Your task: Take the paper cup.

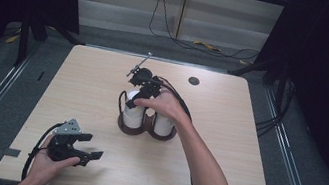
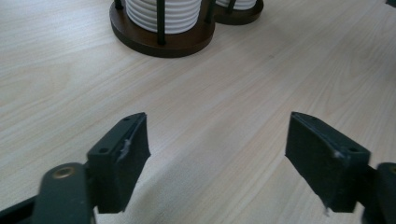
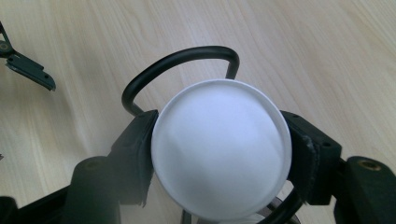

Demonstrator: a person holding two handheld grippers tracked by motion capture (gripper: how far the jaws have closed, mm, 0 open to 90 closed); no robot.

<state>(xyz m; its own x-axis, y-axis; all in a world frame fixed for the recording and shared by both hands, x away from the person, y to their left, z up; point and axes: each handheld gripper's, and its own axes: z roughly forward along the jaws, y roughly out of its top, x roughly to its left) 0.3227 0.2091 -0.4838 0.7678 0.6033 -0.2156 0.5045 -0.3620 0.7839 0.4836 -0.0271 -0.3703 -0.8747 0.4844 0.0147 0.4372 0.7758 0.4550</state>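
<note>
The right gripper [image 3: 219,140] points down over the left-hand stack of a two-bay holder, its jaws pinching the topmost white disc [image 3: 219,151] across its width, one black pad on each side of the rim. Whether that disc is a lid, a coaster or a small plate cannot be told; its face is plain, matt and round with a thin raised edge, and its lower edge is cut off by the frame in the right gripper view. A black wire loop [image 3: 180,63] of the holder arcs behind the disc, partly hidden by it. In the high view the right hand [image 1: 163,105] and the gripper body cover the top of the stack, so the grip itself is hidden there. The left gripper [image 2: 217,149] rests low near the front left corner of the table [image 1: 218,182], jaws spread wide with nothing between them, well apart from the holder. The dark brown wooden holder [image 1: 146,131] stands near the table's centre, its two round bases touching; the ribbed white stack [image 2: 161,16] is cut off at the top of the left gripper view. The second stack [image 1: 163,125] is partly hidden behind the forearm.
</note>
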